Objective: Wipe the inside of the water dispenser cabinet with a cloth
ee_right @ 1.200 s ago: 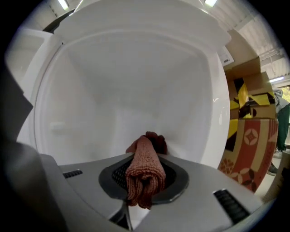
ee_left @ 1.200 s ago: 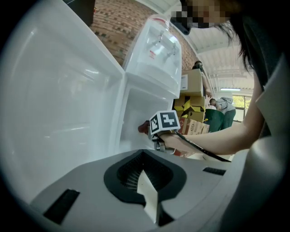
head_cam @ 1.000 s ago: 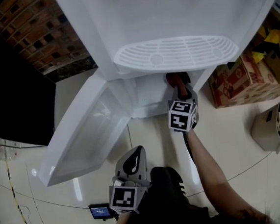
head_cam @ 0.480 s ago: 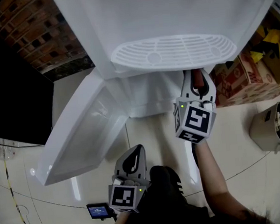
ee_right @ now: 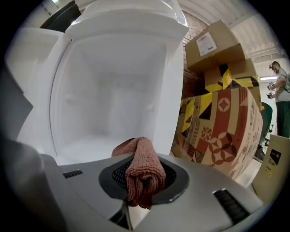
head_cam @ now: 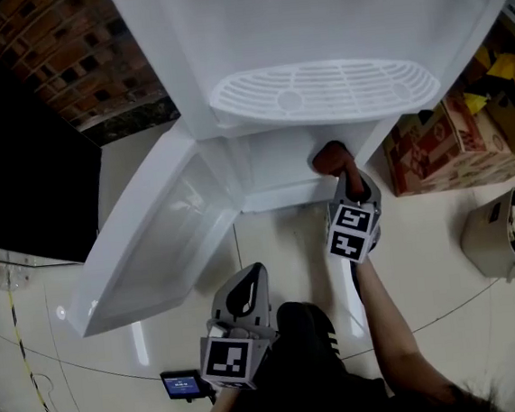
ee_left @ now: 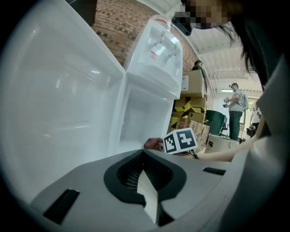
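Tightly in the right tool, a reddish cloth at the cabinet; left tool closed, empty.

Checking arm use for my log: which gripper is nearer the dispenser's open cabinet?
Right. The right gripper, shut on the cloth, is at the cabinet opening; the left gripper, shut and empty, sits well short of it, over the floor.

Your right gripper has the cloth at the cabinet mouth's right side, under the drip tray. Door left. Left gripper near. Cardboard boxes right.
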